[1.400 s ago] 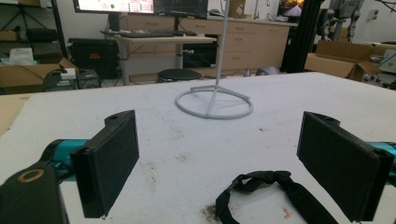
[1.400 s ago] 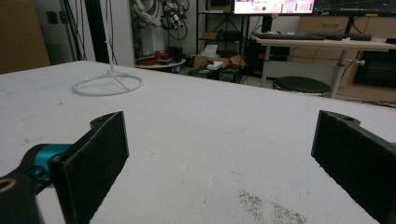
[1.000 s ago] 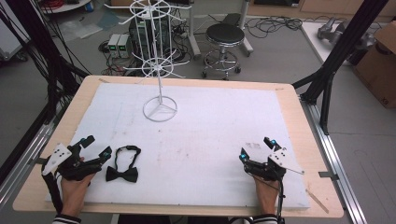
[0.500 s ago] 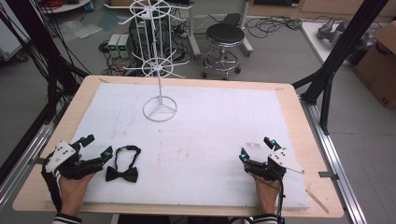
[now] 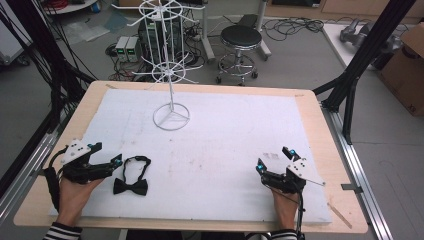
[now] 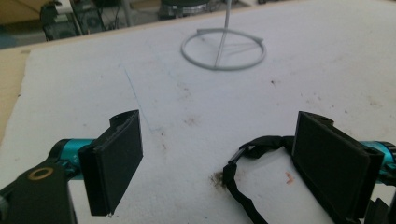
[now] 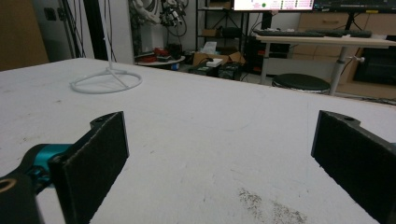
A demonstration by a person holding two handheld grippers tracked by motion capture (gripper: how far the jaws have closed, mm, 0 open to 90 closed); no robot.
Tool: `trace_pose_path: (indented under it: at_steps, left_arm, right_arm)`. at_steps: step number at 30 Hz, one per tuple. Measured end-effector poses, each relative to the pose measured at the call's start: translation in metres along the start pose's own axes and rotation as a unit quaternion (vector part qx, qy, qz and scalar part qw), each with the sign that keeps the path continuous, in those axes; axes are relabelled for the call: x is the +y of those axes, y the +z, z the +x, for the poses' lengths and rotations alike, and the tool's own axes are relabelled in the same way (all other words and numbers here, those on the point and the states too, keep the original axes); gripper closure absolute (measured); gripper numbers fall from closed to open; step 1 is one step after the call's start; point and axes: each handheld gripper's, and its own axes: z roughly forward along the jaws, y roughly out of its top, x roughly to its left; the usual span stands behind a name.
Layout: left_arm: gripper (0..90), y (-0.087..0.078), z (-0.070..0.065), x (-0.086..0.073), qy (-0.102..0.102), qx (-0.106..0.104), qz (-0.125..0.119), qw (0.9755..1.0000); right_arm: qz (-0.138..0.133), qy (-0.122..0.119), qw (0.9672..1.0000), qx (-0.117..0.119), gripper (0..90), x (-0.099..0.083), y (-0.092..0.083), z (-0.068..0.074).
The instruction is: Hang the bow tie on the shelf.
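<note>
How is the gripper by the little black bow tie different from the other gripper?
The left hand-held gripper sits at the table's left edge, its tips right beside the black fabric bow tie; the right hand-held gripper sits on the right side with bare white mat in front. The left one's strap-side jaw nearly touches the tie's strap. Both are open, holding nothing.

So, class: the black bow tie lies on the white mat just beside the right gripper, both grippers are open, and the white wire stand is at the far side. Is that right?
Not quite. The black bow tie lies beside the left gripper, not the right gripper, as the high view shows. The rest holds: it rests on the white mat, both grippers are open, and the white wire stand is at the far side.
</note>
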Motion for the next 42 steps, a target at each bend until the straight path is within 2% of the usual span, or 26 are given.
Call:
trace_pose_path:
  at_steps: [2, 4, 6, 7, 10, 11, 12, 13, 18, 19, 20, 21, 22, 24, 25, 26, 27, 28, 30, 31, 32, 34, 36, 39, 41, 42]
  left_arm:
    - [17.0, 0.001, -0.001, 0.006, 0.007, -0.002, 0.032, 0.9995]
    - [16.7, 0.004, -0.002, 0.01, 0.009, -0.003, 0.068, 0.9976]
    - [16.8, 0.005, -0.002, 0.014, 0.0, -0.009, 0.09, 0.9959]
    - [17.3, 0.005, -0.002, 0.014, 0.0, -0.009, 0.09, 0.9959]
    - [19.4, 0.008, -0.006, 0.016, 0.011, -0.015, 0.119, 0.9927]
    - [19.4, 0.008, -0.006, 0.016, 0.011, -0.015, 0.119, 0.9927]
    - [19.9, 0.01, -0.007, 0.016, 0.021, -0.017, 0.136, 0.9904]
    - [20.4, 0.01, -0.007, 0.016, 0.021, -0.017, 0.136, 0.9904]
    - [25.9, 0.016, -0.011, 0.015, 0.045, -0.011, 0.165, 0.9851]
    - [26.0, 0.016, -0.011, 0.015, 0.045, -0.011, 0.165, 0.9851]
    - [26.3, 0.018, -0.013, 0.014, 0.05, -0.01, 0.174, 0.9835]
    - [27.0, 0.018, -0.013, 0.014, 0.05, -0.01, 0.174, 0.9835]
    - [28.0, 0.02, -0.014, 0.011, 0.05, -0.01, 0.185, 0.9815]
    - [29.3, 0.023, -0.015, 0.009, 0.05, -0.008, 0.196, 0.9792]
    - [31.5, 0.023, -0.015, 0.009, 0.05, -0.008, 0.196, 0.9792]
    - [33.9, 0.025, -0.016, 0.008, 0.049, -0.018, 0.207, 0.977]
    - [35.5, 0.025, -0.016, 0.008, 0.049, -0.018, 0.207, 0.977]
    - [37.2, 0.027, -0.018, 0.008, 0.039, -0.021, 0.216, 0.9754]
    - [40.3, 0.028, -0.018, 0.008, 0.037, -0.022, 0.218, 0.975]
    - [42.3, 0.03, -0.019, 0.008, 0.036, -0.021, 0.227, 0.9731]
    - [44.4, 0.03, -0.019, 0.008, 0.036, -0.021, 0.227, 0.9731]
    - [46.4, 0.033, -0.021, 0.007, 0.039, -0.02, 0.242, 0.9694]
    - [49.4, 0.034, -0.022, 0.007, 0.033, -0.02, 0.242, 0.9695]
    - [52.9, 0.035, -0.023, 0.008, 0.027, -0.018, 0.248, 0.9681]
    - [54.0, 0.037, -0.024, 0.008, 0.018, -0.011, 0.258, 0.9659]
    - [54.7, 0.038, -0.023, 0.008, 0.02, -0.011, 0.262, 0.9648]
  right_arm:
    - [0.0, -0.001, 1.0, -0.001, 2.9, 0.0, 0.0, 0.0]
    - [0.0, -0.002, 1.0, -0.001, 2.9, 0.0, 0.0, 0.0]
    - [0.0, -0.001, 1.0, -0.001, 2.9, 0.0, 0.0, 0.0]
    - [0.0, -0.001, 1.0, -0.001, 2.9, 0.0, 0.0, 0.0]
    - [0.0, -0.001, 1.0, -0.001, 2.9, 0.0, 0.0, 0.0]
    - [0.0, -0.001, 1.0, -0.001, 2.9, 0.0, 0.0, 0.0]
    - [0.0, 0.0, 1.0, 0.0, 2.9, 0.0, 0.0, 0.0]
    - [0.0, 0.0, 1.0, 0.0, 2.9, 0.0, 0.0, 0.0]
    - [0.0, 0.0, 1.0, 0.0, 2.9, 0.0, 0.0, 0.0]
    - [0.0, 0.0, 1.0, 0.0, 2.9, 0.0, 0.0, 0.0]
    - [0.0, -0.001, 1.0, 0.0, 2.9, 0.0, 0.0, 0.0]
    - [0.0, -0.001, 1.0, 0.0, 2.9, 0.0, 0.0, 0.0]
    - [0.0, -0.002, 1.0, 0.0, 2.9, 0.0, 0.0, 0.0]
    - [0.0, -0.001, 1.0, 0.0, 2.9, 0.0, 0.0, 0.0]
    - [0.0, -0.001, 1.0, 0.0, 2.9, 0.0, 0.0, 0.0]
    - [0.0, -0.001, 1.0, 0.0, 2.9, 0.0, 0.0, 0.0]
    - [0.0, 0.0, 1.0, 0.0, 2.9, 0.0, 0.0, 0.0]
    - [0.0, 0.0, 1.0, 0.0, 2.9, 0.0, 0.0, 0.0]
    - [-0.001, -0.001, 1.0, 0.0, 2.9, 0.0, 0.0, 0.0]
    - [-0.001, 0.0, 1.0, 0.0, 2.9, 0.0, 0.0, 0.0]
    - [-0.001, -0.001, 1.0, 0.0, 2.9, 0.0, 0.0, 0.0]
    - [0.0, -0.002, 1.0, -0.001, 2.9, 0.0, 0.0, 0.0]
    - [0.0, -0.001, 1.0, 0.0, 2.9, 0.0, 0.0, 0.0]
    - [-0.001, -0.001, 1.0, 0.0, 2.9, 0.0, 0.0, 0.0]
    - [0.0, 0.001, 1.0, 0.0, 2.9, 0.0, 0.0, 0.0]
    - [-0.001, -0.001, 1.0, 0.0, 2.9, 0.0, 0.0, 0.0]
